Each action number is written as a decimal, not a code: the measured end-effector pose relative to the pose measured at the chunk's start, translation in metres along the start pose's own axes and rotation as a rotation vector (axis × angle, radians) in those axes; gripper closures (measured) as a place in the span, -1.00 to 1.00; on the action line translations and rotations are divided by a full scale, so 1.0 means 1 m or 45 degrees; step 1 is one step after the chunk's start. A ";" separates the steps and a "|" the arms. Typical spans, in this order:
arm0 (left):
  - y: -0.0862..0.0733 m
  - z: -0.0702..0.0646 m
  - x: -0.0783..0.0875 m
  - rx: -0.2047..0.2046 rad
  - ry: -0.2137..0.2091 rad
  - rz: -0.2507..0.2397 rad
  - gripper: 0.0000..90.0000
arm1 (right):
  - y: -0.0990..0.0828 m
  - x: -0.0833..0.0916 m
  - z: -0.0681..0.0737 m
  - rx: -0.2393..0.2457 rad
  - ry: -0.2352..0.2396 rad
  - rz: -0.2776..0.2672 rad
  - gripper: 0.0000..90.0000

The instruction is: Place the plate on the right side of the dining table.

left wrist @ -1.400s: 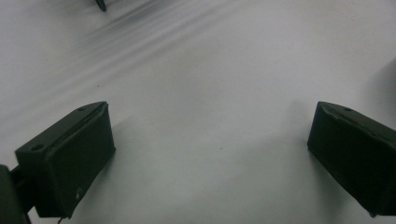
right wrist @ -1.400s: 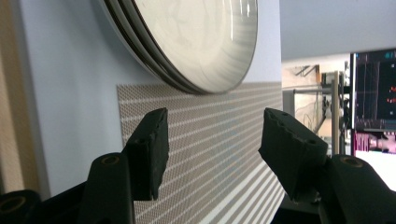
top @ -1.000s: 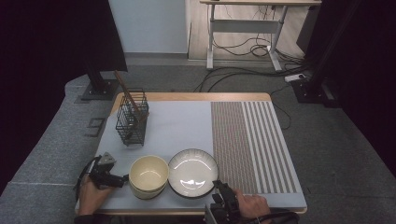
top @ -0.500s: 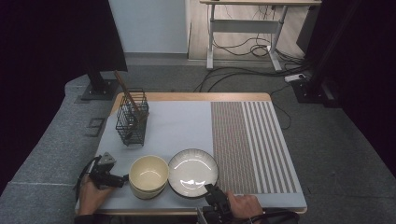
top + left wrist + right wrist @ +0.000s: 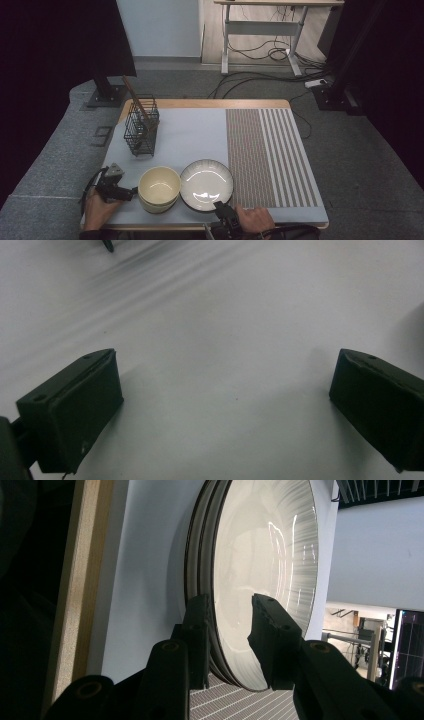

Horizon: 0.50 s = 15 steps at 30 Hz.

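Where the table's near edge meets the person's hands, the right gripper [image 5: 220,206] sits at the rim of the round, pale, ribbed ceramic plate [image 5: 206,184], which lies flat on the grey-white table mat [image 5: 190,130] just right of centre. In the right gripper view its jaws straddle the plate's [image 5: 265,555] near rim, one under, one over; they have just been closing, with a gap showing between the upper jaw and the glaze, so no firm grip yet. There the rim looks layered, as of stacked plates, though I cannot tell for sure.

Just left, rims nearly touching, stands the cream round bowl [image 5: 159,188], nothing visible inside. Beyond it, at the near left corner, the left gripper [image 5: 131,192] rests with jaws wide apart over bare mat [image 5: 225,340], holding nothing.

Farther back left, a black wire basket [image 5: 141,131] holds a brown wooden utensil [image 5: 135,97] leaning out. To the right runs the mat's brown-and-white striped panel [image 5: 265,155].

Since a second ago the right hand has shifted left along the near edge, up to the plate; the left has kept still.
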<state>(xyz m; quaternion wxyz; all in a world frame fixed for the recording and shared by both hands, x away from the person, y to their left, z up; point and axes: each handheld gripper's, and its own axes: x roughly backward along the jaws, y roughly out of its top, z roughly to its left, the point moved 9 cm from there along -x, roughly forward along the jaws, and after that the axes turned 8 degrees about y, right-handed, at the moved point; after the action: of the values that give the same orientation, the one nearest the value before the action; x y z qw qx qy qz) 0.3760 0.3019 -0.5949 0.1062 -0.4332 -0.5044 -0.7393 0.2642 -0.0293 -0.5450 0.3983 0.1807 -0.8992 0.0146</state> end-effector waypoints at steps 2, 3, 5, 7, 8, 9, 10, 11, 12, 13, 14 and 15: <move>0.000 0.000 0.000 0.000 0.000 0.000 -0.99 | 0.001 -0.001 -0.001 0.025 0.000 -0.002 0.52; 0.000 0.000 0.000 0.000 0.000 0.000 -0.99 | 0.002 -0.001 -0.002 0.034 0.001 -0.004 0.53; 0.000 0.000 0.000 0.000 0.000 0.000 -0.99 | 0.004 -0.002 -0.001 0.040 0.012 0.002 0.54; 0.000 0.000 0.000 0.001 0.000 -0.001 -0.99 | 0.005 -0.003 -0.001 0.042 0.015 0.002 0.56; 0.000 0.000 0.000 0.001 0.000 -0.001 -0.99 | 0.006 -0.003 -0.001 0.049 0.022 0.008 0.56; 0.000 0.000 0.000 0.000 0.000 0.000 -0.99 | 0.008 -0.003 -0.001 0.048 0.025 0.006 0.57; 0.000 0.000 0.000 0.001 0.000 0.000 -0.99 | 0.009 -0.003 -0.001 0.049 0.030 0.003 0.58; 0.000 0.000 0.000 0.000 0.000 0.000 -0.99 | 0.010 -0.003 -0.001 0.052 0.043 0.012 0.59; 0.000 0.000 0.000 0.000 0.000 0.000 -0.99 | 0.010 -0.003 -0.001 0.052 0.043 0.012 0.59; 0.000 0.000 0.000 0.000 0.000 -0.001 -0.99 | 0.010 -0.003 -0.001 0.045 0.051 0.014 0.62; 0.000 0.000 0.000 0.000 0.000 -0.001 -0.99 | 0.010 -0.003 0.000 0.034 0.069 0.022 0.66; 0.000 0.000 0.000 0.000 0.000 0.000 -0.99 | 0.010 -0.004 0.000 0.039 0.074 0.020 0.72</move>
<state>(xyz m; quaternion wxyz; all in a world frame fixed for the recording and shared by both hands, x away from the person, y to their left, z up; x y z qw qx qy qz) 0.3760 0.3019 -0.5949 0.1061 -0.4331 -0.5045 -0.7393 0.2627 -0.0190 -0.5467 0.4213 0.1794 -0.8883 0.0369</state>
